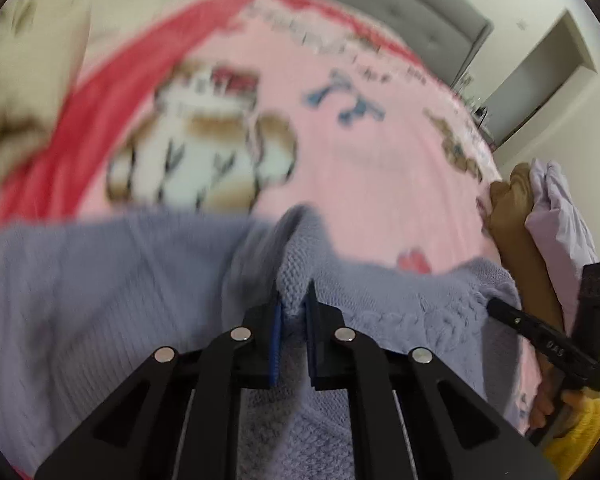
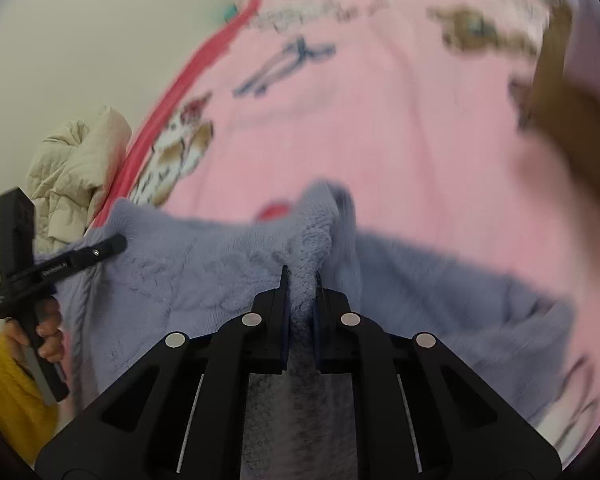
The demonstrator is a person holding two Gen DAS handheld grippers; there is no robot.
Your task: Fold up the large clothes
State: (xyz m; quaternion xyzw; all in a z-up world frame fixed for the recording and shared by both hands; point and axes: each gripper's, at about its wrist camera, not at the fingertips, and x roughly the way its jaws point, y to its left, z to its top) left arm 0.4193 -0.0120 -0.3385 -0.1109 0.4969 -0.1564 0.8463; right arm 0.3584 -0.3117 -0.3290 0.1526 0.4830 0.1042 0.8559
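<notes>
We see the left claw (image 1: 294,308) and the right claw (image 2: 302,280) each pinching a raised fold of the lavender knit sweater (image 1: 100,300), spread over the pink blanket (image 1: 360,168) on the bed.

pink blanket (image 1: 380,168) print smeared by blur, lettering unreadable, grey sweater (image 1: 100,300) cut off at frame bottom, brown garment (image 2: 572,128) blurred
</notes>
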